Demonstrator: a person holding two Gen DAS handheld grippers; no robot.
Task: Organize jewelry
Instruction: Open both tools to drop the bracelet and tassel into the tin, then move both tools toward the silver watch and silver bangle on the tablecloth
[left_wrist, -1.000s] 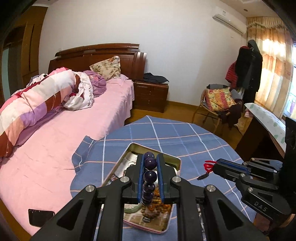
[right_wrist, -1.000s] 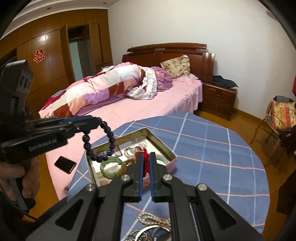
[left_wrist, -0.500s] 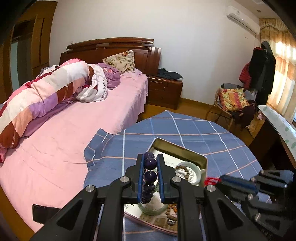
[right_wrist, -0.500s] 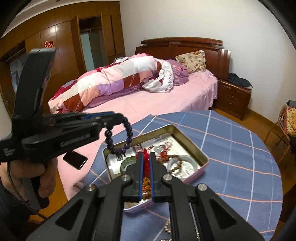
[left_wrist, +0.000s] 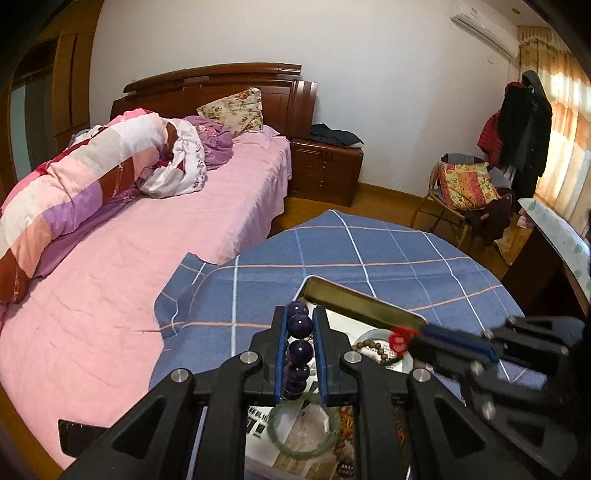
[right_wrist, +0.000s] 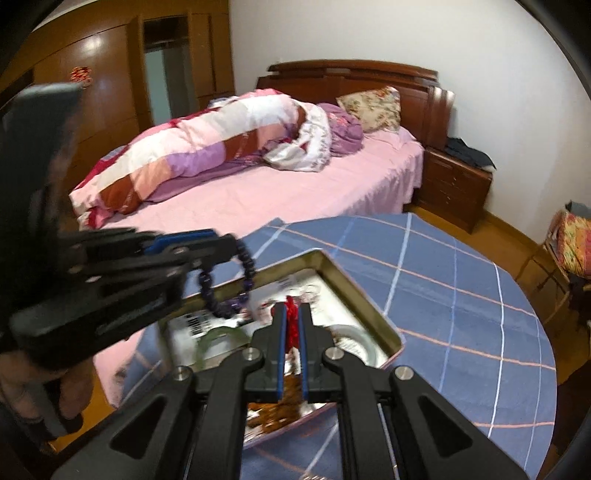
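A dark purple round-bead bracelet (left_wrist: 297, 345) is pinched by the left gripper (left_wrist: 299, 317) – a red knotted cord charm (right_wrist: 291, 321) by the right gripper (right_wrist: 291, 314) – both held above the open rectangular metal tin (right_wrist: 354, 284).

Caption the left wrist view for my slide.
Left gripper clamps a dark purple bead bracelet above the open metal tin.

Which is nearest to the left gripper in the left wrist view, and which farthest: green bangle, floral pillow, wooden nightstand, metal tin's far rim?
From the left gripper, shut on the purple bead bracelet:
1. Green bangle, just below the fingers, in the tin.
2. Metal tin's far rim, just ahead, slightly right.
3. Wooden nightstand, beyond the table, beside the bed.
4. Floral pillow, at the headboard, far left.
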